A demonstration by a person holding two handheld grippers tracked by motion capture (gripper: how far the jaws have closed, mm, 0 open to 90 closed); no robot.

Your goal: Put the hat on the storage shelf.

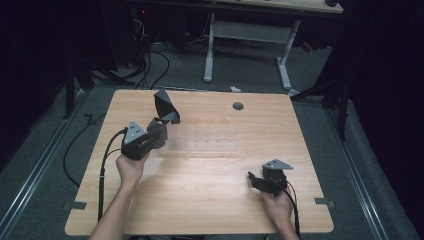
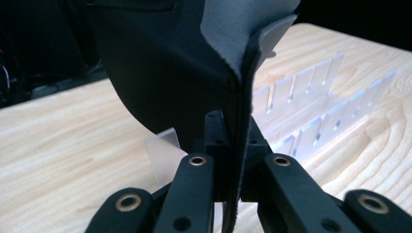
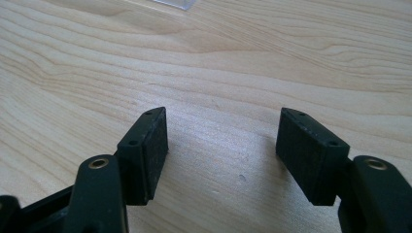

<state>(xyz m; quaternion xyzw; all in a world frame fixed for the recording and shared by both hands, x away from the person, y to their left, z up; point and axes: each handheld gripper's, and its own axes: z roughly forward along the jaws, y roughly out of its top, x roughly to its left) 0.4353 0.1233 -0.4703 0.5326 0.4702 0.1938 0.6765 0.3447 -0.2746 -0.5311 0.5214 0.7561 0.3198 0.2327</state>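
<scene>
Pinching the grey fabric piece (image 2: 233,58) upright in your left gripper (image 1: 156,134) above the clear slotted rack (image 2: 311,111), you rest your right gripper (image 1: 256,181) on the counter (image 1: 200,190), fingers released.

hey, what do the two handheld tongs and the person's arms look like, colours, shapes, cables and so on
Both tongs, the left and the right, are black, each topped by a grey three-cornered plate. Their jaws are flat black arms with brass-ringed pivot holes, ending in rectangular, rough-faced pads. A black cable trails from the left one down along the forearm; another runs back from the right. Both forearms are bare, no sleeves or gloves showing.
</scene>
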